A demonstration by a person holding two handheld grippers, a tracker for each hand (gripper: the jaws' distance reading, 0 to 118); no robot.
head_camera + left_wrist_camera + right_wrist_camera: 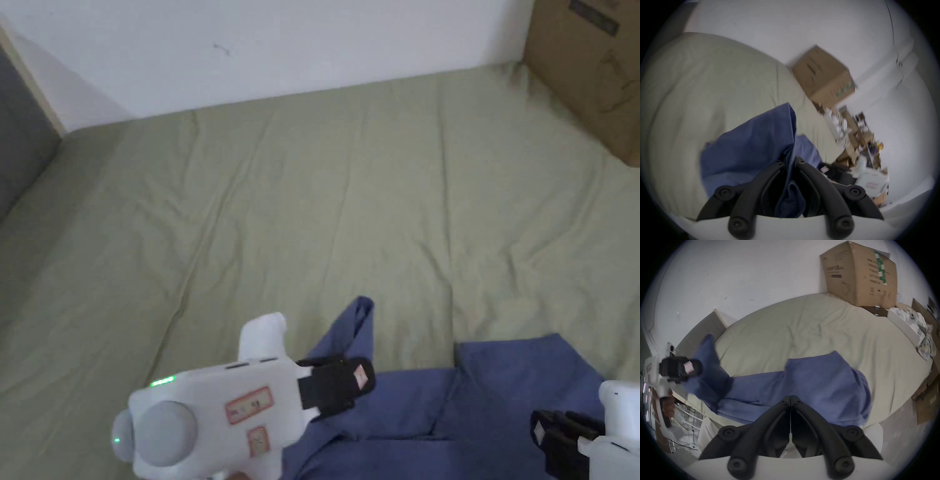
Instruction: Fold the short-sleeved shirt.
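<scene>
- Bed sheet [350, 187]: pale green, creased, covering the whole work surface and meeting a white wall [262, 44] at the far edge.
- Short-sleeved shirt [500, 394]: blue, lying at the near edge of the sheet, one part standing up in a peak beside the left gripper.
- Left gripper [362, 378]: white body with black jaws, hovering over the shirt's left part; in the left gripper view its jaws are pinching a fold of blue cloth between them.
- Right gripper [539, 431]: sitting at the shirt's right side; in the right gripper view its jaws are pressing together, and I cannot tell whether any cloth is caught between the tips.
- Cardboard box [594, 69]: brown, resting on the sheet's far right corner against the wall.
- Clutter [857, 146]: blurred boxes and papers lying beyond the bed's right side.
</scene>
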